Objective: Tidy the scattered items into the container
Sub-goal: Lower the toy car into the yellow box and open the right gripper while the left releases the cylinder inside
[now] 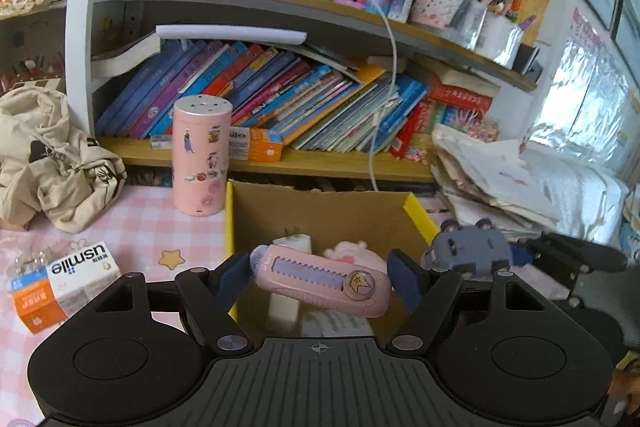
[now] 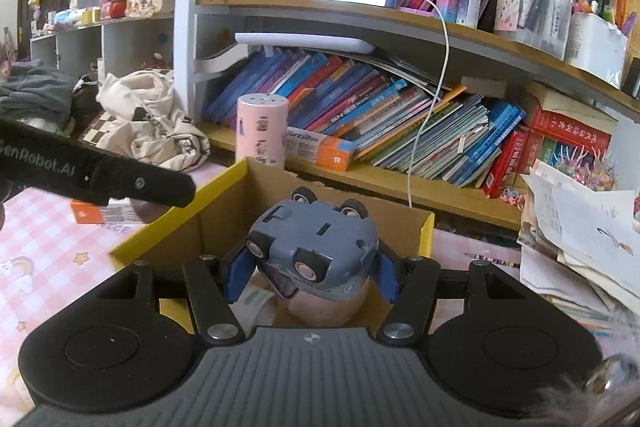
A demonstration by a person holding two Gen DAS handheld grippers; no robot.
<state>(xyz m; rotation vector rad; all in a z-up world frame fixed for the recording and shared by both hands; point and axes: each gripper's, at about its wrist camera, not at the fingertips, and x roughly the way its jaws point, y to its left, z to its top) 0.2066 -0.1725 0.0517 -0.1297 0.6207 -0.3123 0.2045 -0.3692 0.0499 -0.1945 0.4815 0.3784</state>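
Note:
My left gripper [image 1: 320,279] is shut on a pink utility cutter [image 1: 324,281] with a lilac toothed slider, held lengthwise between the blue pads. It hangs over the open cardboard box [image 1: 320,211] with yellow edges. My right gripper [image 2: 312,267] is shut on a blue-grey toy car [image 2: 316,243], wheels up, above the same box [image 2: 224,223]. In the left wrist view the car [image 1: 468,251] shows at the box's right rim. A white item [image 1: 294,243] and a pink plush [image 1: 348,251] lie inside the box.
On the pink checked tablecloth lie a usmile carton [image 1: 64,283] at the left, a tall pink tin [image 1: 200,155] behind the box, and a crumpled cloth bag [image 1: 52,163]. Bookshelves [image 1: 280,159] stand close behind. A paper stack [image 1: 520,179] lies at the right.

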